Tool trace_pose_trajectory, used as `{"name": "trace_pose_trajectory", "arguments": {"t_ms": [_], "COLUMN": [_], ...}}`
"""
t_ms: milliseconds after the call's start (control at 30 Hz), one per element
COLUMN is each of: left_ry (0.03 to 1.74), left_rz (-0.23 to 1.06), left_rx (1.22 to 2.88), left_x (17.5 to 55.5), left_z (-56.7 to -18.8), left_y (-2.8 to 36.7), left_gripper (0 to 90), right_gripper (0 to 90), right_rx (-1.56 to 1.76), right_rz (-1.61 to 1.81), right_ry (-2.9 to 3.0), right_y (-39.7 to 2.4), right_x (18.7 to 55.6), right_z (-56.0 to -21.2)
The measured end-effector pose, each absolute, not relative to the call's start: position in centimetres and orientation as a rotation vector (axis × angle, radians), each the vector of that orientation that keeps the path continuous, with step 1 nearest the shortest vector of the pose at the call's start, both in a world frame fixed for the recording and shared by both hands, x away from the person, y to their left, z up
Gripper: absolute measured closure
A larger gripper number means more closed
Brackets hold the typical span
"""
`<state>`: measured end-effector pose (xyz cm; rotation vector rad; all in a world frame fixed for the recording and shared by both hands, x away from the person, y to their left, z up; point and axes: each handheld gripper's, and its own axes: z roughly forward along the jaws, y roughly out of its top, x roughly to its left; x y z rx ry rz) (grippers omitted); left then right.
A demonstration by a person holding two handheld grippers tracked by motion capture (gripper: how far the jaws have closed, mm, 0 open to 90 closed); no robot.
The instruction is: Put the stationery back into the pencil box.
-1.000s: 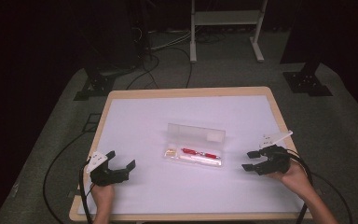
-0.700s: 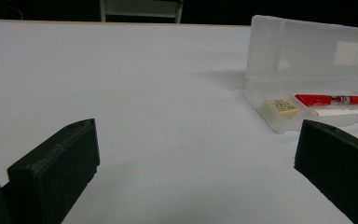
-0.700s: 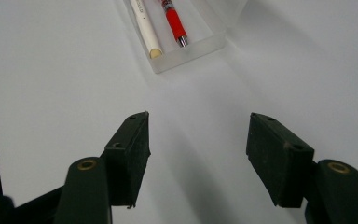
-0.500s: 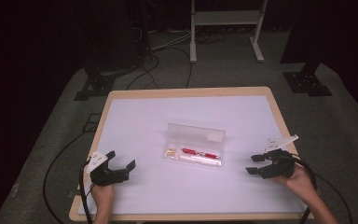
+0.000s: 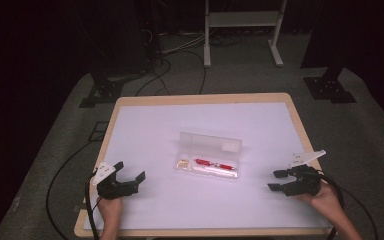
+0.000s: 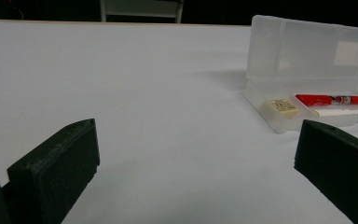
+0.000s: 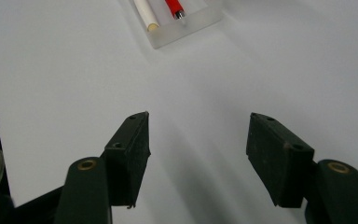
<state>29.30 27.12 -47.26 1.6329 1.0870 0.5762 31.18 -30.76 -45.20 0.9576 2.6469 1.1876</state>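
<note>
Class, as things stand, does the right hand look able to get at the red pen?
Probably yes: the case lies open, the pen uncovered, and bare table separates it from the right tongs.

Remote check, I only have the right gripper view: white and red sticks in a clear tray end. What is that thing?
Observer: An open clear pencil case, lid standing up, mid-table.
Operator: Anything else in it?
Observer: A small eraser at the end away from the right gripper; the red pen and white stick lie beside it.
Operator: Left gripper doing anything?
Observer: The left gripper sits near the table's front left corner, jaws open, nothing between them.
</note>
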Motion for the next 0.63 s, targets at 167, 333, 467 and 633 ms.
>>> {"name": "trace_pose_trajectory", "arguments": {"t_ms": [167, 333, 467, 633], "left_ry": [1.090, 1.091, 1.091, 1.090], "left_rz": [0.577, 0.578, 0.579, 0.579], "left_rx": [1.632, 1.632, 1.633, 1.632], "left_x": [29.3, 29.3, 29.3, 29.3], "left_z": [-47.3, -47.3, -47.3, -47.3], "left_y": [27.1, 27.1, 27.1, 27.1], "left_gripper": [0.0, 0.0, 0.0, 0.0], "right_gripper": [38.5, 38.3, 37.7, 37.2], "right_rx": [0.976, 1.002, 1.005, 1.012], "right_rz": [1.192, 1.202, 1.208, 1.217], "right_ry": [2.642, 2.633, 2.622, 2.606], "right_y": [-31.2, -31.8, -32.2, -32.8], "right_x": [30.7, 30.1, 29.6, 28.9], "right_z": [-45.5, -45.8, -45.9, -45.9]}}
